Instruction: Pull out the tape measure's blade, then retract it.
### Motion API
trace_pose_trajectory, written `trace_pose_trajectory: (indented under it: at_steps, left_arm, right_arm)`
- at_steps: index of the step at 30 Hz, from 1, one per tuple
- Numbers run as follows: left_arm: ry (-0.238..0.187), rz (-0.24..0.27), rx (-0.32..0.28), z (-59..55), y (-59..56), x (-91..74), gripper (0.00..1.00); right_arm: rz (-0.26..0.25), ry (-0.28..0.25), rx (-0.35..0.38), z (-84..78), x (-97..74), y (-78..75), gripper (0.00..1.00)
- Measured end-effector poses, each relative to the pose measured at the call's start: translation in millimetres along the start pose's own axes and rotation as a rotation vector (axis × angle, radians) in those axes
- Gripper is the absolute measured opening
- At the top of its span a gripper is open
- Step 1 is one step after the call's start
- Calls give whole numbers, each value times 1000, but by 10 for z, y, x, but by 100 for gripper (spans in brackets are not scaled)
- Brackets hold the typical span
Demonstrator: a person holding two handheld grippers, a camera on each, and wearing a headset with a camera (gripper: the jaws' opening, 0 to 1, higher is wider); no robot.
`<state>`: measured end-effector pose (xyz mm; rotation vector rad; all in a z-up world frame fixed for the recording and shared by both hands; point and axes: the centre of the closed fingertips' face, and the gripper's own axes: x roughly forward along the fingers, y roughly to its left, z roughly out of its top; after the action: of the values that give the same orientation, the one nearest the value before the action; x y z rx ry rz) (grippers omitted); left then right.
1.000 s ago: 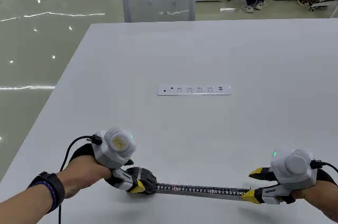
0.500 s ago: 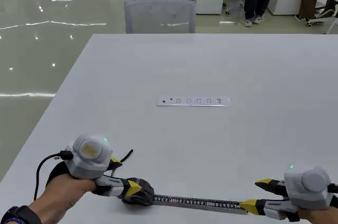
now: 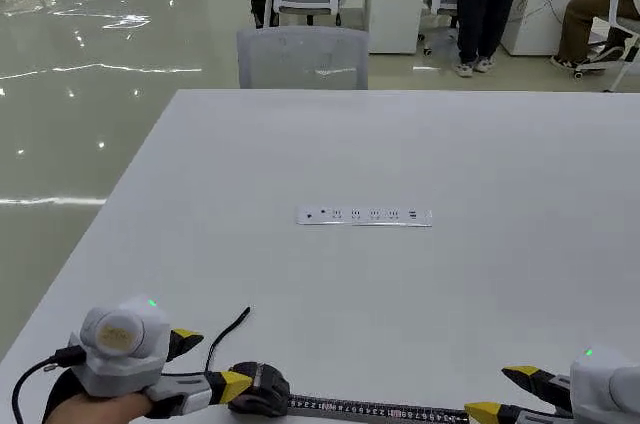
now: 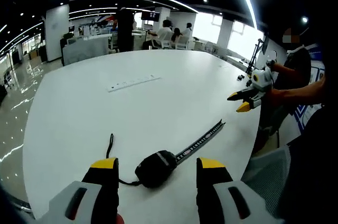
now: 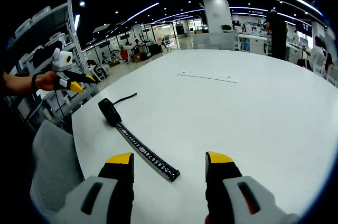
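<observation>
The black tape measure case (image 3: pixel 262 391) lies on the white table (image 3: pixel 400 144) near the front edge, its blade (image 3: pixel 375 410) pulled out to the right and lying flat. My left gripper (image 3: pixel 210 362) is open, and the case (image 4: pixel 156 167) sits just ahead between its spread jaws without being held. My right gripper (image 3: pixel 500 392) is open too, its tips a little back from the blade's end (image 5: pixel 171 172). The case's black strap (image 4: pixel 110 147) trails off to the left. Each gripper also shows in the other's view: right gripper (image 4: pixel 244 101), left gripper (image 5: pixel 79 82).
A white power strip (image 3: pixel 365 216) lies mid-table. A grey chair (image 3: pixel 302 56) stands at the far edge, with desks and people beyond it. The table's front edge runs close under both grippers.
Both grippers have opened, letting go of the case and the blade end, and drawn back. The blade stays extended. The head camera has tilted up.
</observation>
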<state>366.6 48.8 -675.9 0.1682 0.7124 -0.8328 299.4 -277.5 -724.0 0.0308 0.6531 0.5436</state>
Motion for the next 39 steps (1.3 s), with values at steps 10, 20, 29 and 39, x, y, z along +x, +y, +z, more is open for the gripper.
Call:
trace_pose_trajectory:
  at_steps: [10,20,29,39]
  left_arm:
    - [-32,47,-62,-218,-36,-194,59]
    - [-61,80,-121,-389,-118,-348,61]
    - [-64,88,-150,-484,-143,-398,62]
    - [-67,105,-163,-486,-152,-404,64]
  right_arm:
    - [-21,-28,25,-26,-158,99,59]
    - [-27,-33,69,-175,-222,251,62]
    - [-40,-21,60,-236,-247,345,63]
    - [-25,-9,31,-216,-222,418,64]
